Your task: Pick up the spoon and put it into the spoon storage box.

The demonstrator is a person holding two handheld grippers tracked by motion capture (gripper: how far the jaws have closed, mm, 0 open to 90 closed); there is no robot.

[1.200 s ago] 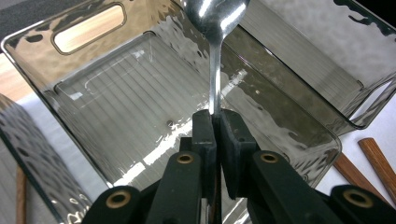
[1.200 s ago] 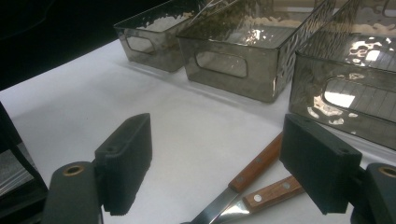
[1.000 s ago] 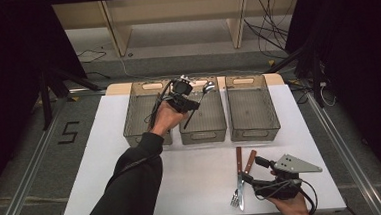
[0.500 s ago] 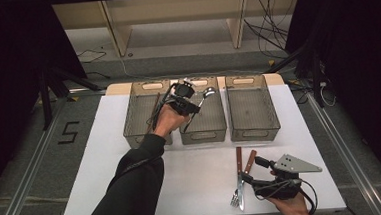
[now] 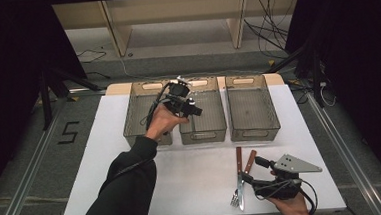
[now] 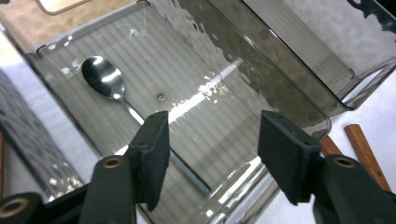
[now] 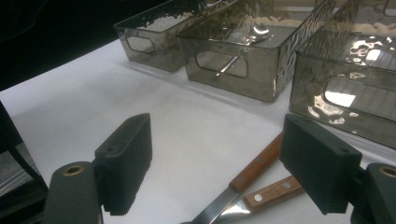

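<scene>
High view: left gripper [image 5: 194, 110] held over the middle bin [image 5: 203, 131] of three smoked bins at the far side of the white table [image 5: 183, 183]. Step in hand, as judged: sorting cutlery into bins, spoon just let go. Left gripper state: jaws have just been opening, now well apart, nothing between the pads. Left gripper view: spoon [image 6: 122, 98] lies flat on the ribbed floor of the bin, bowl far-left, handle running under the left pad; apart from the jaws, below them. Right gripper [image 5: 263, 175] near the right table edge, jaws wide, empty, poised just beside two wood-handled knives [image 7: 254, 177] and a fork [image 5: 234, 199]. Next move, as judged: lift the left gripper clear of the bin; the right closes on one handle, which calls for lowering the pads to either side of it.
</scene>
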